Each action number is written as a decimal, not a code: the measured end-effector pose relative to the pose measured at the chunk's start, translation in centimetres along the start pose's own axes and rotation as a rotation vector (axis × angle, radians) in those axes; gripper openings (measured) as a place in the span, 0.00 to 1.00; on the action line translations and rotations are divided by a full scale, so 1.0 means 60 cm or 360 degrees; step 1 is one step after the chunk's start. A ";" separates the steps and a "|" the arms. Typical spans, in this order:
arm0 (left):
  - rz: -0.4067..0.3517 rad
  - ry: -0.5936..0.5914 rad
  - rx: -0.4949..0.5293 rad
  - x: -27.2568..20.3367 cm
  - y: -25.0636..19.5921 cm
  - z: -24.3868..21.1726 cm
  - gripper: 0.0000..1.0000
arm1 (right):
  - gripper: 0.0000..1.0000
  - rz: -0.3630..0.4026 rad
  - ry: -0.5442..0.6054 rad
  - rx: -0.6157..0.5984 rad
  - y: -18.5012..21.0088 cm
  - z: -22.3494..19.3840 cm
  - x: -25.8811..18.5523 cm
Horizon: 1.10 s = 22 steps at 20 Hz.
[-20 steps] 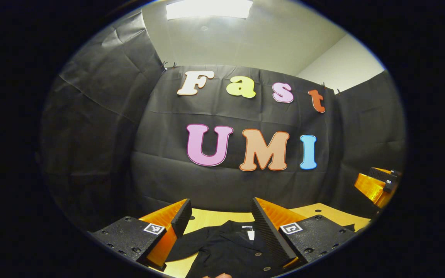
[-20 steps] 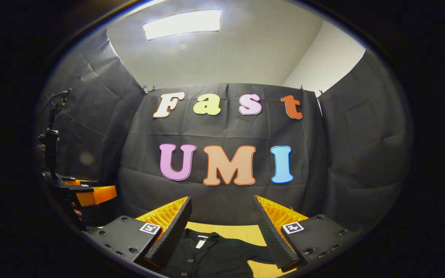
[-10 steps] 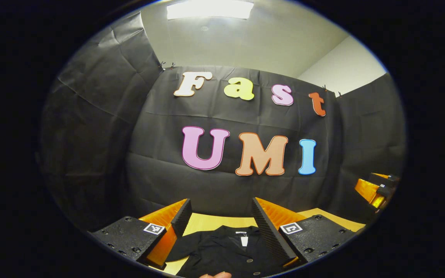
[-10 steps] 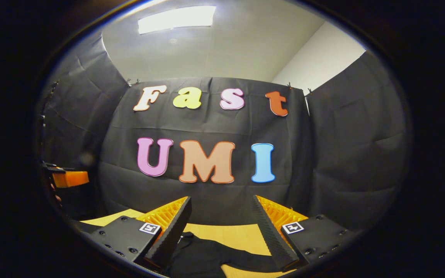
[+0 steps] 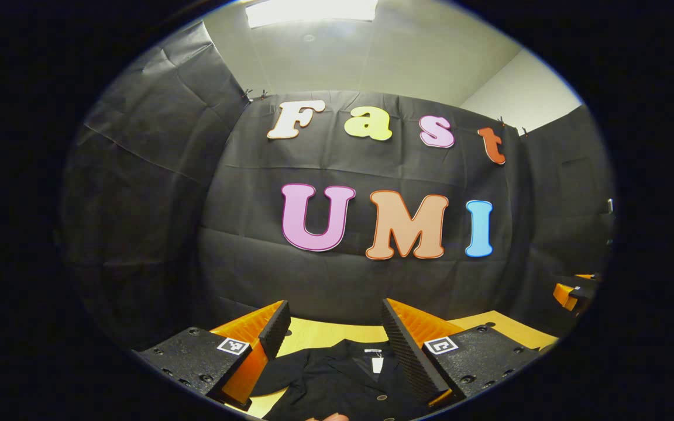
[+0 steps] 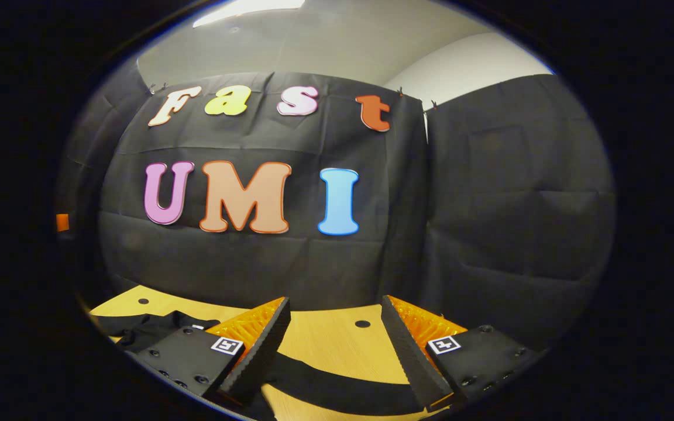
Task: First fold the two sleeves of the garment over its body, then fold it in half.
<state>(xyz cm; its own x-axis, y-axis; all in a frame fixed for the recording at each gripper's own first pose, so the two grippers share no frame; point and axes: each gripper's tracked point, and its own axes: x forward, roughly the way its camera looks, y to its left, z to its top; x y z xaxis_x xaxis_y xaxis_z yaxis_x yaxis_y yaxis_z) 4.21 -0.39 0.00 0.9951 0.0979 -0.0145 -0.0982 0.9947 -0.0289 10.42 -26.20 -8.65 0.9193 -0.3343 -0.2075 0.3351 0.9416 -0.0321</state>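
- On the wooden counter (image 6: pixel 325 345) lies the black garment (image 5: pixel 337 380) — collar far, between the left gripper (image 5: pixel 334 333) fingers, spread apart.
- Right gripper (image 6: pixel 334 336) fingers gape over a sleeve (image 6: pixel 337 389) — touching nothing.

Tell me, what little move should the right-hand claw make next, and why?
Probably lower the right gripper onto the sleeve and close. Its fingers stand open above the wooden table, the sleeve of the black shirt lies flat and stretched out between them, and nothing is folded yet.
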 end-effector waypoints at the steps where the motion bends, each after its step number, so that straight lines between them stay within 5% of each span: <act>1: 0.0004 0.0011 0.0008 0.005 -0.002 -0.004 0.92 | 0.98 -0.0015 0.0037 -0.0002 -0.013 -0.015 0.011; 8: 0.0005 0.0083 0.0077 0.029 -0.031 -0.031 0.93 | 0.99 -0.0056 0.0368 -0.0182 -0.110 -0.146 0.062; 22: -0.0036 0.0229 0.0216 0.062 -0.127 -0.087 0.92 | 0.99 0.0312 0.1179 -0.0836 -0.226 -0.391 0.102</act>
<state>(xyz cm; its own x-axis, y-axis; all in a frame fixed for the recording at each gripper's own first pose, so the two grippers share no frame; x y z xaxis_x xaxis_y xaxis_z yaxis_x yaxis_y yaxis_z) 8.63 -7.73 -5.02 0.9841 0.0801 -0.1582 -0.0640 0.9925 0.1039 6.68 -40.10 -32.45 0.5228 -0.2265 -0.8218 -0.1150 0.9365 -0.3313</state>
